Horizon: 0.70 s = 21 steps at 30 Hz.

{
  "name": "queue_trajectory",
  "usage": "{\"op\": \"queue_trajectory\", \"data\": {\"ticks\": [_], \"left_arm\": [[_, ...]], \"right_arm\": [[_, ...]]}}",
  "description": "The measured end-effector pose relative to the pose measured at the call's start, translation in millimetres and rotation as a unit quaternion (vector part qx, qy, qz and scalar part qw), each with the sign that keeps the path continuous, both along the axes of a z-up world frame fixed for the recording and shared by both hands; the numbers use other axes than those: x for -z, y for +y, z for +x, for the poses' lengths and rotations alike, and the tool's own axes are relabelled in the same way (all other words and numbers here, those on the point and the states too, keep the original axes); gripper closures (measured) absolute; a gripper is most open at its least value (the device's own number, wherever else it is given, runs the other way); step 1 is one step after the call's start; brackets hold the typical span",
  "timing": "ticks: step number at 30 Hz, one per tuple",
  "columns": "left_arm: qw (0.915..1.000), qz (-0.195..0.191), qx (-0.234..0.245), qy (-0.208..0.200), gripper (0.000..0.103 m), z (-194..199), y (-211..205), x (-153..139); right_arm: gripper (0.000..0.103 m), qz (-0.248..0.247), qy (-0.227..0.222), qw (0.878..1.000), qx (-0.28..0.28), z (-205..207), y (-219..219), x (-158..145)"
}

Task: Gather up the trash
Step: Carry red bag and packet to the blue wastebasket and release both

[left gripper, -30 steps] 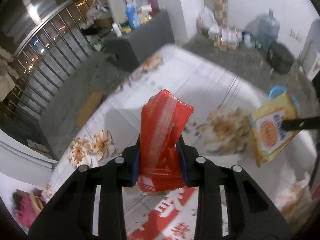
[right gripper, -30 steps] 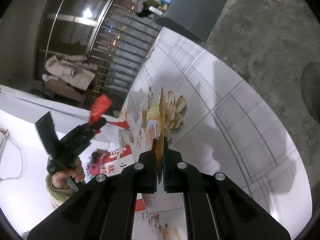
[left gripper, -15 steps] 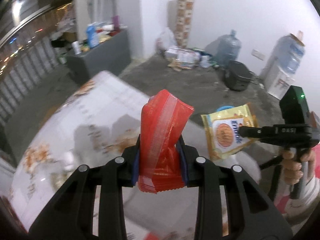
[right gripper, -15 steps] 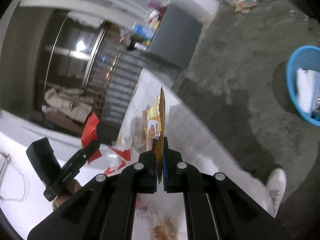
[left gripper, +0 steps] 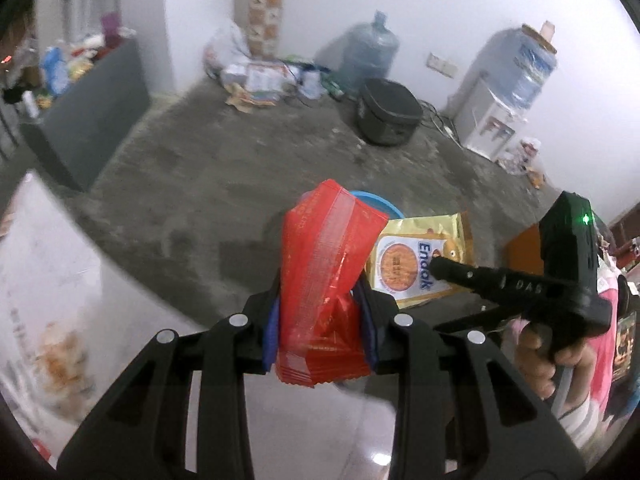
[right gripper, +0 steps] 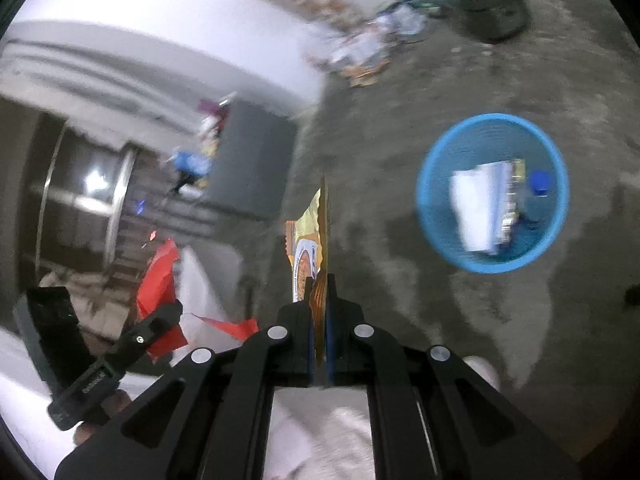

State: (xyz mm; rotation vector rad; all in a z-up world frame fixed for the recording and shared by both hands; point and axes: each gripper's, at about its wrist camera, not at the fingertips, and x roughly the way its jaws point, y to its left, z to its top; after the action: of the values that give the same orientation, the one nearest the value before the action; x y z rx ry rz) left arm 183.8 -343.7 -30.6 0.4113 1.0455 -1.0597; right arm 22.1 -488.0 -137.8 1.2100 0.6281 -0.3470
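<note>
A crumpled red wrapper (left gripper: pixel 324 280) stands up between the pads of my left gripper (left gripper: pixel 320 316), which is shut on it. Beside it on the right, my right gripper (left gripper: pixel 440 266) pinches a yellow snack packet (left gripper: pixel 416 264). In the right wrist view the same packet (right gripper: pixel 316 232) shows edge-on between the shut jaws of my right gripper (right gripper: pixel 319 292). A round blue basket (right gripper: pixel 492 118) stands on the concrete floor ahead and to the right, with white paper and a blue-capped bottle inside. Its rim (left gripper: pixel 376 200) peeks out behind the red wrapper. The left gripper (right gripper: pixel 168 312) with the red wrapper (right gripper: pixel 158 280) shows at the lower left.
The table with its white flowered cloth (left gripper: pixel 40 264) lies at the left. On the floor stand a black cooker (left gripper: pixel 388 112), a water jug (left gripper: pixel 372 56), a water dispenser (left gripper: pixel 504 112) and a grey cabinet (left gripper: pixel 92 112). Litter (left gripper: pixel 260 80) lies by the wall. A hand (left gripper: pixel 544 360) holds the right gripper.
Both grippers have swung off the table toward the floor, each still holding its wrapper. The blue basket has come into the right wrist view and grown larger.
</note>
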Motion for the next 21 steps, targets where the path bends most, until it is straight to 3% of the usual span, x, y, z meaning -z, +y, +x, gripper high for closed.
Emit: {"op": "queue_trajectory", "data": {"ticks": [6, 13, 15, 17, 18, 19, 21], "left_arm": [[0.9976, 0.036, 0.023, 0.056, 0.072, 2, -74, 57], [0.9939, 0.047, 0.027, 0.097, 0.066, 13, -143, 113], [0.9924, 0.049, 0.032, 0.109, 0.062, 15, -163, 128], [0.9908, 0.051, 0.038, 0.12, 0.043, 17, -180, 145], [0.9902, 0.052, 0.04, 0.123, 0.036, 16, -188, 152], [0.99, 0.055, 0.04, 0.124, 0.028, 17, -192, 157], [0.9891, 0.062, 0.032, 0.13, 0.028, 19, -200, 171]], "right_arm": [[0.099, 0.013, 0.047, 0.998, 0.05, -19, -39, 43], [0.098, 0.017, 0.089, 0.993, 0.075, -13, -80, 84], [0.097, 0.014, 0.094, 0.992, 0.077, -8, -90, 91], [0.096, 0.011, 0.1, 0.992, 0.079, -1, -102, 102], [0.08, 0.009, 0.106, 0.991, 0.079, 3, -107, 108], [0.057, 0.007, 0.116, 0.99, 0.075, 7, -113, 118], [0.05, 0.005, 0.151, 0.985, 0.083, 9, -121, 132]]}}
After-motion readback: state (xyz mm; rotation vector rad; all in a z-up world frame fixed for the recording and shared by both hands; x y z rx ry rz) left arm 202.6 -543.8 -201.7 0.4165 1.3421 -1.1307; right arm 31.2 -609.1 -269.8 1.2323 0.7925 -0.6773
